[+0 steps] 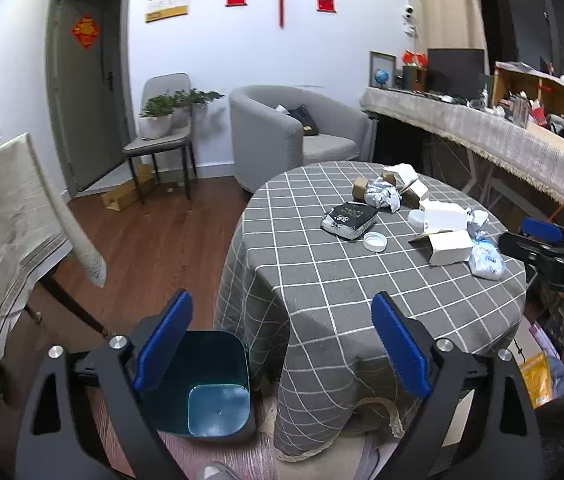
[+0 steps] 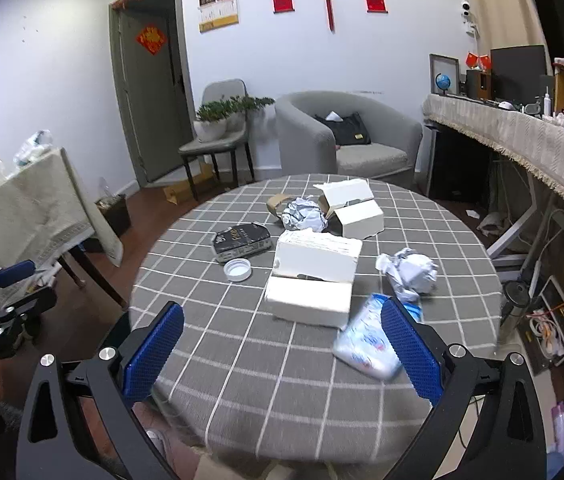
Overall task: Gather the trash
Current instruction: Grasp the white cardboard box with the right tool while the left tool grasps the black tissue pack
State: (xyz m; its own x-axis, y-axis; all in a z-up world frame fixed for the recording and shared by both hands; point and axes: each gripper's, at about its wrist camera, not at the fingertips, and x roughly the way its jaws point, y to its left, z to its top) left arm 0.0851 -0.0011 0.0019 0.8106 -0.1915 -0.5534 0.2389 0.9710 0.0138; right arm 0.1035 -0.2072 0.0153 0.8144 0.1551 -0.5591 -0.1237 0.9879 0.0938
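Note:
My left gripper (image 1: 282, 344) is open and empty, hovering over a teal bin (image 1: 202, 392) that stands on the floor beside the round table (image 1: 322, 280). Trash lies on the checked cloth: a black packet (image 2: 242, 242), a white lid (image 2: 237, 269), crumpled foil (image 2: 304, 212), white boxes (image 2: 310, 300), crumpled paper (image 2: 410, 272) and a clear plastic bag (image 2: 366, 340). My right gripper (image 2: 282, 352) is open above the table's near edge. The bag lies just inside its right finger, not pinched. In the left wrist view the right gripper (image 1: 530, 242) shows at the right edge.
A second table with a beige cloth (image 1: 6, 216) stands to the left, close to the bin. A grey armchair (image 1: 294, 132) and a chair with plants (image 1: 162, 136) are behind. A long covered counter (image 2: 522, 136) runs along the right. Cables clutter the floor (image 2: 546, 320) there.

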